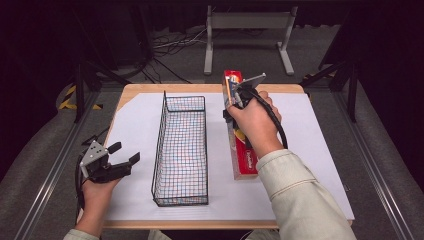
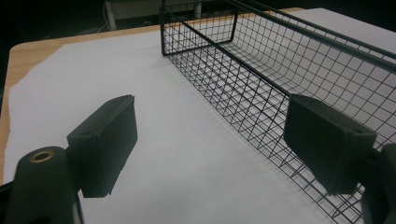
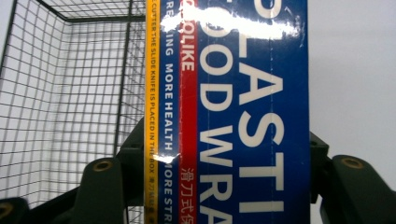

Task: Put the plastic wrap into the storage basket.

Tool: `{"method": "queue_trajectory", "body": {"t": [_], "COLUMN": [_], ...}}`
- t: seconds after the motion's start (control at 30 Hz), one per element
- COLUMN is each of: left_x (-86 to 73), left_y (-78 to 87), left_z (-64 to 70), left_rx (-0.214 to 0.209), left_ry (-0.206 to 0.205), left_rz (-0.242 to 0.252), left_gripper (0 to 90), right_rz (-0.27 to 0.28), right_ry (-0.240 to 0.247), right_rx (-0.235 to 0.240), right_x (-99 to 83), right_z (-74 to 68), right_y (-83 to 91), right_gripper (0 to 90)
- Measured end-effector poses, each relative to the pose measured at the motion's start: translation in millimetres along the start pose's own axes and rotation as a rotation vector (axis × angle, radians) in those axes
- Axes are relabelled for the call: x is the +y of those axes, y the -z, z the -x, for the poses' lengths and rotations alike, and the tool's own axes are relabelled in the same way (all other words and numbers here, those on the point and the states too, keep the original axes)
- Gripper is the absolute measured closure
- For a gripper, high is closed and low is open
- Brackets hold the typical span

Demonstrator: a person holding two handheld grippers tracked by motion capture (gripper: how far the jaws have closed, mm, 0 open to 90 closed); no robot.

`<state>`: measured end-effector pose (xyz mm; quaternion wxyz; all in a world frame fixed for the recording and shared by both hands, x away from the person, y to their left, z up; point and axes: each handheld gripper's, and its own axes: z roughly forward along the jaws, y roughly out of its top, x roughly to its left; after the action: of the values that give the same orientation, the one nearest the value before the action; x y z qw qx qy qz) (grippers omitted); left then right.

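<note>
Right gripper (image 3: pixel 224 182): my jaws pinch the wrap box (image 3: pixel 233 112) across its width, mid-length, on the paper beside the basket (image 1: pixel 181 150) | box: light, stiff, glossy, crushable; mid-length balances it | left gripper (image 2: pixel 210 144): wide, empty.

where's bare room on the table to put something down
Bare paper left of the wire basket, beside the open left gripper, and right of the plastic wrap box. The strip between basket and box is tight; the right gripper straddles the box.
</note>
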<state>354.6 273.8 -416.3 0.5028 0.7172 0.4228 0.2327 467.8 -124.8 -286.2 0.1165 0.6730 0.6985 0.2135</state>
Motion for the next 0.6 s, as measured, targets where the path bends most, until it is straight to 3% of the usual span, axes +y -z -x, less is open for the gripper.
{"method": "queue_trajectory", "body": {"t": [0.33,0.53,0.6], "left_x": [-0.2,-0.2,-0.2], "left_y": [-3.4,-3.7,-3.9], "left_z": [4.7,3.2,3.3], "left_rx": [0.001,0.000,-0.001], "left_ry": [-0.029,-0.017,-0.016], "left_rz": [-0.011,-0.003,-0.003], "left_gripper": [18.3,18.3,18.3], "right_rz": [-0.013,-0.002,-0.002], "right_ry": [0.010,-0.041,-0.042], "right_rx": [0.021,0.099,0.100], "right_x": [3.4,7.6,7.8], "right_z": [-27.6,-41.0,-43.4], "right_y": [-4.2,-9.5,-10.4], "right_gripper": [40.6,40.6,40.6]}}
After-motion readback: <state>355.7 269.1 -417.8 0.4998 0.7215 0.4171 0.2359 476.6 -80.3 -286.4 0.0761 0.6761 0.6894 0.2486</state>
